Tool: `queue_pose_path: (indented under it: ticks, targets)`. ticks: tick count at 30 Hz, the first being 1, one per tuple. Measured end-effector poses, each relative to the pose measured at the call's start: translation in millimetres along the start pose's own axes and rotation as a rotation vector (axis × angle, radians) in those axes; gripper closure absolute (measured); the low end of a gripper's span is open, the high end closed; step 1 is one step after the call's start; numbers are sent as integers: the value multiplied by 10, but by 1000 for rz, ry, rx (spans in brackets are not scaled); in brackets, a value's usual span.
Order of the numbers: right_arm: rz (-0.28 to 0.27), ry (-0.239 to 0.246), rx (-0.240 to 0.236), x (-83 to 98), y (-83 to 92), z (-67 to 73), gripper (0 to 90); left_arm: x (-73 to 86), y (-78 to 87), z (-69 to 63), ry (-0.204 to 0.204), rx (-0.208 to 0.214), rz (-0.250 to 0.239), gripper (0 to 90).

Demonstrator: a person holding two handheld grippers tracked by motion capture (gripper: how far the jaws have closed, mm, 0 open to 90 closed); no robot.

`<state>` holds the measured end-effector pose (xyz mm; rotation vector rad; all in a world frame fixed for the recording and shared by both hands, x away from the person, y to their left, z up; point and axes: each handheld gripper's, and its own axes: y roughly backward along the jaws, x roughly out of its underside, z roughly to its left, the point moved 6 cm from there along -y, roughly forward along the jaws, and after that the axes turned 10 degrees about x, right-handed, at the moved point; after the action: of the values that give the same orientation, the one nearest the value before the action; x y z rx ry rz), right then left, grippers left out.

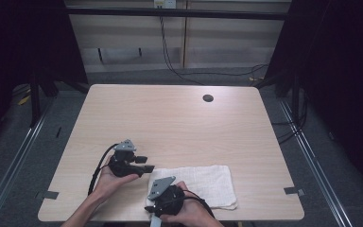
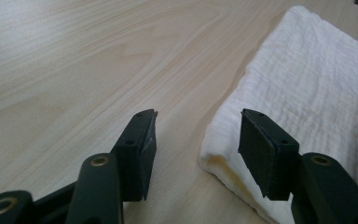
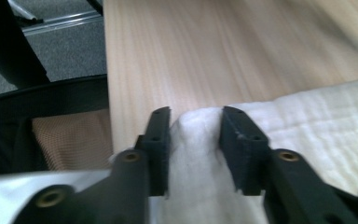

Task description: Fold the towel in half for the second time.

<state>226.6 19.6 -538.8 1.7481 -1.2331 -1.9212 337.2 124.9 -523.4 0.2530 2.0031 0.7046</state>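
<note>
Right claw point(image 3: 193, 121) clenched on the near-left corner of the folded white woven cloth point(image 1: 208, 182). Left claw point(image 2: 196, 135) released, straddling the cloth's left edge on the pale wooden surface point(image 1: 170, 118).

My desk point(image 1: 179, 118) is evenly lit from above, its surroundings dark; my right tool's point(image 3: 193, 140) view is blurred, shadows faint.

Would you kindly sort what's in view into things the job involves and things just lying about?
In the job: white towel; left claw, open at its corner; right claw, pinching a towel fold.
Lying about: floor cables; tape tabs on the table.
</note>
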Motion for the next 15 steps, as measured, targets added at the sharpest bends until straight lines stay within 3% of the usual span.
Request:
queue_pose_path:
  ticks: [5, 10, 15]
  targets:
    - [-1, -35, -19, 12, -2, -77, 788, 13, -30, -19, 6, 11, 9, 476]
    - [12, -66, -30, 3, -8, -110, 821, 38, -69, -25, 4, 20, 28, 488]
    - [34, -83, -30, -14, -10, -113, 831, 80, -134, -75, -22, 36, 65, 561]
